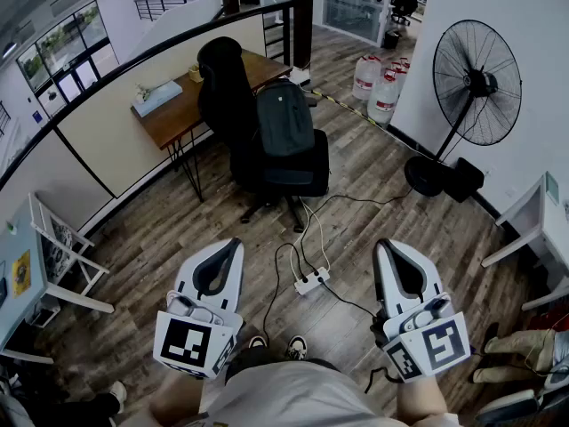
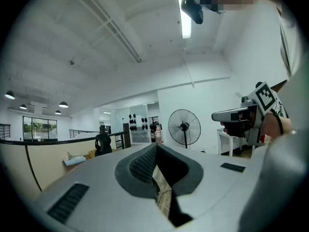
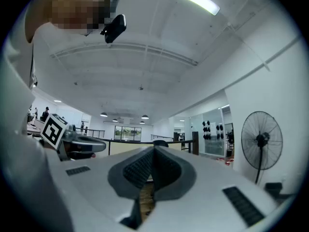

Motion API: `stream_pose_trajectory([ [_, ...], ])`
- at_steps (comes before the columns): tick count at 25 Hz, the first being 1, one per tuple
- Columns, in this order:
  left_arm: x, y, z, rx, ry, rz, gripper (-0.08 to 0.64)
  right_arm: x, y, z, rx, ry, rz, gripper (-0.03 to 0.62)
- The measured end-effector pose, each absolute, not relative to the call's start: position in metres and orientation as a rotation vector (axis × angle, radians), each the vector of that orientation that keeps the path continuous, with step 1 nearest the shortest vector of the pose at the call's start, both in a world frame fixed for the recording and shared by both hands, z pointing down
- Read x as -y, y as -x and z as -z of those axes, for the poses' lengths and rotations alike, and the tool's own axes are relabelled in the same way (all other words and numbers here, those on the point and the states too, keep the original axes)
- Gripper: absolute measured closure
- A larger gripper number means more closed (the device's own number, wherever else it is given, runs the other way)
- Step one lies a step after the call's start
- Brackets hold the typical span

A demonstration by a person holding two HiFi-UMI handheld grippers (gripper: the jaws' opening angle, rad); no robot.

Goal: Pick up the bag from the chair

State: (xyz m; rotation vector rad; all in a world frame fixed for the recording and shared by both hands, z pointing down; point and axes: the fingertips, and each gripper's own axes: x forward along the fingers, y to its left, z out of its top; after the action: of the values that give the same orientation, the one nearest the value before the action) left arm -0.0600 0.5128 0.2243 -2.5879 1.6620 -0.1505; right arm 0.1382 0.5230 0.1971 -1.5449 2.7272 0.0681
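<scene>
A dark grey backpack [image 1: 284,121] leans upright on the seat of a black office chair [image 1: 233,105] in the middle of the head view, beside a wooden desk. Both grippers are held low near the person's body, well short of the chair. My left gripper [image 1: 233,244] points toward the chair with its jaws closed together and nothing between them. My right gripper [image 1: 384,245] is likewise shut and empty. In the left gripper view the closed jaws [image 2: 155,148] point across the room, with the chair [image 2: 102,143] small and far at the left. The right gripper view shows its closed jaws [image 3: 154,150].
A wooden desk [image 1: 182,105] stands behind the chair along a glass railing. A power strip [image 1: 311,281] with cables lies on the wood floor between me and the chair. A standing fan [image 1: 476,83] and water bottles [image 1: 378,83] are at the right; a white chair [image 1: 62,256] at the left.
</scene>
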Motion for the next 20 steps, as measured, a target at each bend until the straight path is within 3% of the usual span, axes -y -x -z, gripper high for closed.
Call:
stream_pose_trajectory([
  [20,-0.525,0.053,-0.216,-1.746,2.548,0.078,0.557,-0.532,-0.154,-0.202,-2.726,1.5,-0.099,0.589],
])
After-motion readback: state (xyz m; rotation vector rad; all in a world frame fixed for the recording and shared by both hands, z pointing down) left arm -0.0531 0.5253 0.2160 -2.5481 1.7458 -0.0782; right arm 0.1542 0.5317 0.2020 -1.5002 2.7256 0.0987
